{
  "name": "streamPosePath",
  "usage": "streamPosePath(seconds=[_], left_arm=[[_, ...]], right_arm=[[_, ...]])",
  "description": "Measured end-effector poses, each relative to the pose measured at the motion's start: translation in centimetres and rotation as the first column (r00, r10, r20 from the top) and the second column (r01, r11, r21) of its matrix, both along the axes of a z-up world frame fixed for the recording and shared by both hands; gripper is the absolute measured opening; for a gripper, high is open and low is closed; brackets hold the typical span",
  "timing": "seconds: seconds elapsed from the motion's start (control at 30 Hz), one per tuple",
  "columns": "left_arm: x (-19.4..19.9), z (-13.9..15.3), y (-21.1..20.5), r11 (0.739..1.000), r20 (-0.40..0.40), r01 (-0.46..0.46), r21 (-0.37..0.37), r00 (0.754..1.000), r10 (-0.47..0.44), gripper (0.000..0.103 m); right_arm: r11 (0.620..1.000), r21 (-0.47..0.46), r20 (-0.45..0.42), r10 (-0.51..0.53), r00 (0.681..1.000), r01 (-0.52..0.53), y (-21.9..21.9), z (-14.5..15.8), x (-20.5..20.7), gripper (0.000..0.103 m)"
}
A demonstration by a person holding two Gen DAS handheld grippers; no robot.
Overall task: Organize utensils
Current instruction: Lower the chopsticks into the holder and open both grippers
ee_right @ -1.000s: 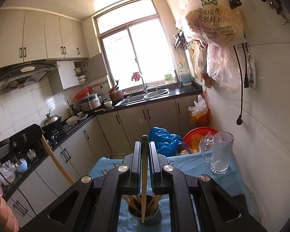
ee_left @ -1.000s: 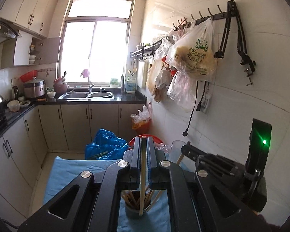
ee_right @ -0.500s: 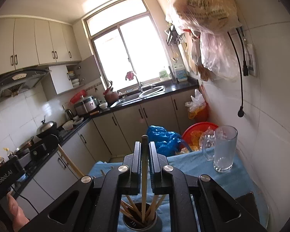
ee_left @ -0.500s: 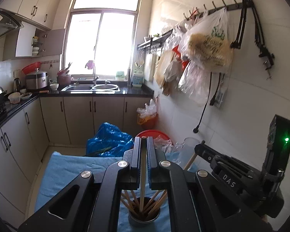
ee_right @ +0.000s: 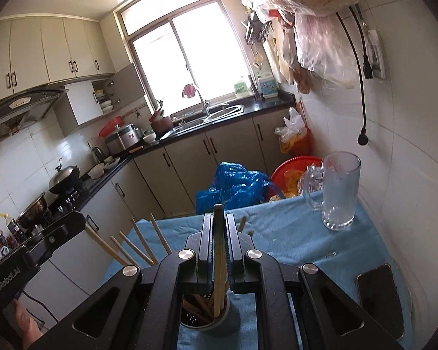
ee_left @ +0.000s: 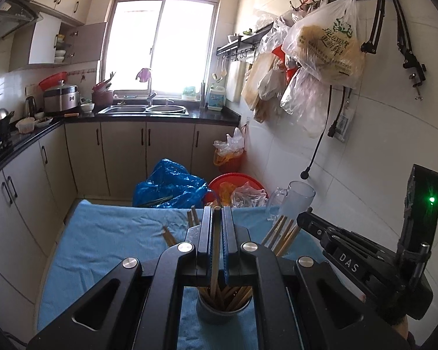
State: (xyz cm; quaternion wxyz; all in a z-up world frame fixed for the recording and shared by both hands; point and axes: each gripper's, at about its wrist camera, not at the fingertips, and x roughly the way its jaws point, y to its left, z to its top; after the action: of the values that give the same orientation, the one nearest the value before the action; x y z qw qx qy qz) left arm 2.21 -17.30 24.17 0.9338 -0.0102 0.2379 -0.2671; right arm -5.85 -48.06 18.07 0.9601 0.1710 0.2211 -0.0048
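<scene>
A grey utensil holder [ee_left: 223,310] full of wooden chopsticks stands on the blue cloth [ee_left: 108,239]; it also shows in the right wrist view [ee_right: 210,320]. My left gripper [ee_left: 216,213] is shut on a chopstick [ee_left: 215,256] held upright, its lower end inside the holder. My right gripper [ee_right: 218,218] is shut on another chopstick [ee_right: 218,262], its lower end also in the holder. The right gripper's body [ee_left: 362,265] shows on the right in the left wrist view. Loose chopsticks [ee_left: 168,236] lie on the cloth.
A glass mug [ee_right: 338,189] stands at the table's far right by the tiled wall. A phone [ee_right: 379,297] lies at the right front. Beyond the table are a blue bag [ee_left: 169,186] and a red basin [ee_left: 236,183]. Cabinets run along the left.
Both grippers have lowered and tilted down toward the holder. The held chopsticks have gone deeper into the holder. More of the blue cloth shows now.
</scene>
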Motion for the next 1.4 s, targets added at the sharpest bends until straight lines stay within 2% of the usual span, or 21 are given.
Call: streamPosePath(seconds=[0.33,0.7,1.4], left_arm=[[-0.2,-2.3,1.4,1.0,-0.062,-0.024,0.0,0.998,0.024,0.005],[-0.7,-4.6,1.5,0.995,-0.074,-0.063,0.072,0.995,0.068,0.006],[-1.8,-4.7,1.8,0.991,-0.061,-0.073,0.113,0.995,0.08,0.006]], right_arm=[[1.0,-0.001,-0.036,-0.002,0.999,0.002,0.5,-1.9,0.0,0.008],[1.0,-0.029,-0.043,-0.012,0.999,0.011,0.7,-2.2,-0.1,0.008],[0.999,-0.044,-0.044,-0.015,0.999,0.013,0.8,-2.1,-0.2,0.009]])
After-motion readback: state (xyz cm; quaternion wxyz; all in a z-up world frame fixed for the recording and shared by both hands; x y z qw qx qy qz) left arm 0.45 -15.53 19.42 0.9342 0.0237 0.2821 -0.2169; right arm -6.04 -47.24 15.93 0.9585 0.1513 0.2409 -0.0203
